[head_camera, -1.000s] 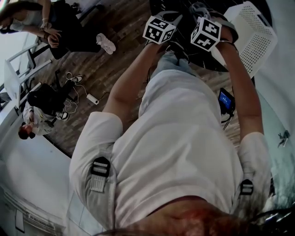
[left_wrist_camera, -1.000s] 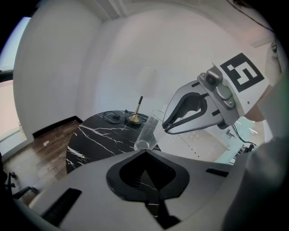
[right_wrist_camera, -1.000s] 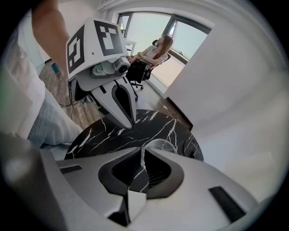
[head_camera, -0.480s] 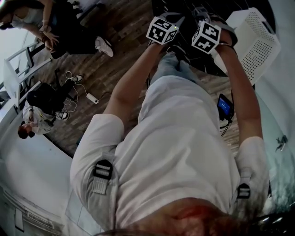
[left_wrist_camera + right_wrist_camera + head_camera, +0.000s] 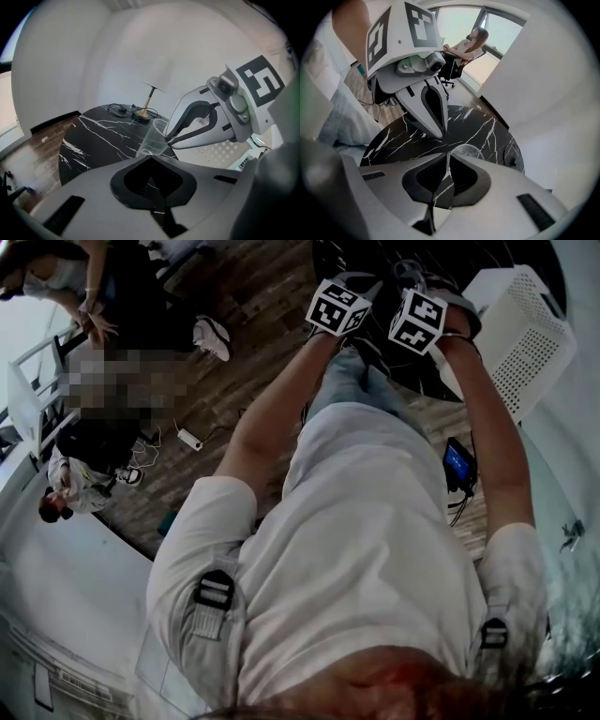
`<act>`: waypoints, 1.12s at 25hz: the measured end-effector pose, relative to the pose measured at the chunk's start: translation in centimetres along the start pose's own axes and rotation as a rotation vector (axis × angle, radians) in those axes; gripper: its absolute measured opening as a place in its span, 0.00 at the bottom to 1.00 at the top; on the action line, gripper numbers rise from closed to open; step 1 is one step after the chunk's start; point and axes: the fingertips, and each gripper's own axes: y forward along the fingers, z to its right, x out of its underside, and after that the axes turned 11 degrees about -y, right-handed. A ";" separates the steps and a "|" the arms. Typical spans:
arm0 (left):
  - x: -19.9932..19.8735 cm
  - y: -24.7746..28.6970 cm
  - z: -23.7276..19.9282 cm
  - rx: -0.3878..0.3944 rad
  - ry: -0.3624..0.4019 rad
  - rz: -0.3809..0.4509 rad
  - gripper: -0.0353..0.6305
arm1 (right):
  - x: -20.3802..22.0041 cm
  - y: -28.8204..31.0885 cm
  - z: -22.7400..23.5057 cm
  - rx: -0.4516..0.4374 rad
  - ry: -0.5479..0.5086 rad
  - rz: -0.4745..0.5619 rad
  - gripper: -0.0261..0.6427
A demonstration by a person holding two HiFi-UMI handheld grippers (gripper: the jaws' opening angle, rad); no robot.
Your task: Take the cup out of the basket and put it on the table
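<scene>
Jaws: right gripper (image 5: 444, 157) pinches empty clear cup (image 5: 152, 140) rim; left gripper (image 5: 150, 158) closed, empty.

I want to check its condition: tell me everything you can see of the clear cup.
The cup is a clear, thin-walled tumbler, plastic by the look, apparently empty, widening toward its open rim. It leans slightly, mouth up, over the black marble table. The right gripper is shut on its rim. Its base is out of sight, so contact with the table cannot be told.
</scene>
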 end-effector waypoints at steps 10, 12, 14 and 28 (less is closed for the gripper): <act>0.3 1.3 -0.8 0.001 -0.017 -0.007 0.06 | -0.2 1.4 0.6 0.001 0.000 0.010 0.08; 0.1 1.2 -1.0 0.000 -0.018 -0.006 0.06 | -0.3 1.3 0.9 0.003 0.006 0.013 0.08; 0.0 1.2 -1.0 -0.002 -0.018 -0.005 0.06 | -0.3 1.2 0.9 -0.002 0.016 0.018 0.08; 1.3 0.2 0.1 -0.003 0.004 -0.007 0.06 | 0.6 1.5 -0.3 0.011 0.051 0.009 0.09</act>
